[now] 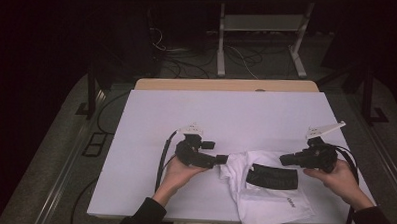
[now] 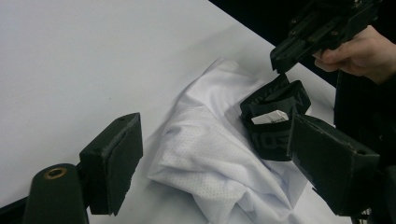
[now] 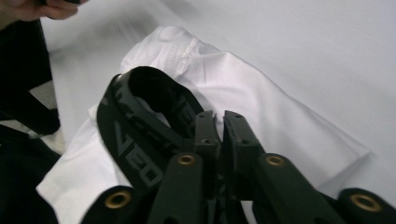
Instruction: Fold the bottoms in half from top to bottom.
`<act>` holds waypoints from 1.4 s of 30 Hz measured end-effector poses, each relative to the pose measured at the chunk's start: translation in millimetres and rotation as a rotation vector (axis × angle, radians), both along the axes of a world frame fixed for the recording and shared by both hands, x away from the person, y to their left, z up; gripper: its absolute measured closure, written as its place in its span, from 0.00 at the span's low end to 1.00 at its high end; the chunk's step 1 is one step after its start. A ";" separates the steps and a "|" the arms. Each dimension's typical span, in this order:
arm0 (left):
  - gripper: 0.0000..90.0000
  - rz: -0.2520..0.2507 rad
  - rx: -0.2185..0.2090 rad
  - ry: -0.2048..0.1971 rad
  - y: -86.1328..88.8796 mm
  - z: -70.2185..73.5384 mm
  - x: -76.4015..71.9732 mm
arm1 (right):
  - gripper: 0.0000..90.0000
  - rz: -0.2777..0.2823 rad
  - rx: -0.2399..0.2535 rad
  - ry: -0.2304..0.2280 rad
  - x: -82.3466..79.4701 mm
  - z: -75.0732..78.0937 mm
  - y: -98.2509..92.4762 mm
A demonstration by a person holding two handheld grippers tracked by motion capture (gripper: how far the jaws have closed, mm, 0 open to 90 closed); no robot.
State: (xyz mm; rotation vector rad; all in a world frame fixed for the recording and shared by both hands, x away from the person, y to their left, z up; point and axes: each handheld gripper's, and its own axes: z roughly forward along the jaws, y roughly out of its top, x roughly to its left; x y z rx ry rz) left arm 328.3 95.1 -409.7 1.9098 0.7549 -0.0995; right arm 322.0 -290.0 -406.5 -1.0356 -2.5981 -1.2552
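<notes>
white table point(image 1: 226, 113) bears a white garment point(image 1: 268, 199); left gripper point(image 1: 224, 159) spread beside it, right gripper point(image 1: 283, 158) pressed together, level.

Dark sleeves are covering both forearms; black grippers point(image 1: 224, 159) point(image 1: 285, 158) are showing brass screws, white top plates and trailing black cables.

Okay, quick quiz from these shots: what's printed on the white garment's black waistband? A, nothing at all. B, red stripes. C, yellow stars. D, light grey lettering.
D: in the right gripper view the black waistband of the white garment carries large light grey letters, just beyond the right gripper, whose jaws are shut together with nothing between them.
</notes>
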 end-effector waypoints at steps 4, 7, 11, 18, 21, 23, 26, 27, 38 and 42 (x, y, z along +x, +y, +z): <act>0.19 0.000 -0.001 0.003 -0.3 -0.5 0.6 | 0.96 0.005 -0.025 0.012 8.2 -4.0 7.8; 0.19 -0.002 0.002 0.002 -0.7 -0.7 0.6 | 0.96 0.003 -0.029 0.039 14.5 -8.0 9.6; 0.19 -0.004 -0.002 0.005 -1.4 -1.6 1.0 | 0.97 -0.005 -0.044 0.067 21.7 -14.9 10.0; 0.19 -0.008 0.001 0.012 -2.0 -3.1 2.0 | 0.98 0.001 -0.059 0.113 30.3 -25.3 9.9; 0.19 -0.009 0.000 0.015 -2.7 -3.9 2.1 | 0.97 0.014 -0.054 0.138 33.6 -28.9 10.5; 0.19 -0.011 0.004 0.012 -3.0 -4.2 2.3 | 0.96 0.029 -0.047 0.162 35.8 -32.3 11.5; 0.19 -0.015 0.006 0.013 -4.0 -4.6 1.8 | 0.97 0.041 -0.056 0.195 38.3 -36.9 13.4; 0.19 -0.015 0.007 0.012 -4.3 -4.6 1.6 | 0.97 0.044 -0.061 0.202 39.0 -38.4 13.9; 0.19 -0.016 0.015 -0.005 -6.5 -3.7 -0.5 | 0.98 0.058 -0.053 0.258 43.3 -44.8 15.6; 0.19 -0.027 0.017 -0.002 -9.2 -4.6 -1.4 | 0.98 0.071 -0.048 0.279 43.2 -45.1 16.9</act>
